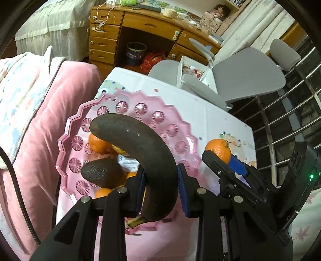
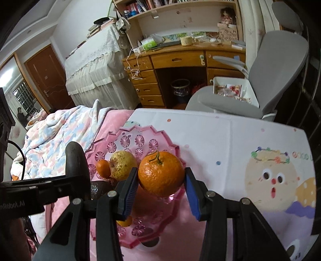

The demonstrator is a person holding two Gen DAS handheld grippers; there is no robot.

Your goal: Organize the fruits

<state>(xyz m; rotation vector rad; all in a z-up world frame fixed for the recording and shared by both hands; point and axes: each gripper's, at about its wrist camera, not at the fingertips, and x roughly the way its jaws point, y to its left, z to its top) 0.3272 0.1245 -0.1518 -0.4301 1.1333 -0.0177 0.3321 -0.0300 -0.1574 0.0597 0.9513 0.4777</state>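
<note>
Two loads up | left hand-held gripper (image 1: 160,178) pinches blackened banana (image 1: 140,148) | right hand-held gripper (image 2: 160,182) clamps orange (image 2: 161,173) | risk: soft banana slips, orange rolls off crowded pink bowl (image 2: 152,136)

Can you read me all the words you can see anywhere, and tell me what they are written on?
"GOOD" and more letters cut off: on the tablecloth, beside the cartoon face.
"nRobot.AI", upside down, start hidden: on the left gripper.
Book spines on the shelf: too small to read.
White label in the pink bowl: blurred.

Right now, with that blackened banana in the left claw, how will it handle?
The banana looks fully blackened, so probably soft and easily squashed where the left claw pinches it. Held near its stem end, its long curve may sag or swing.
</note>
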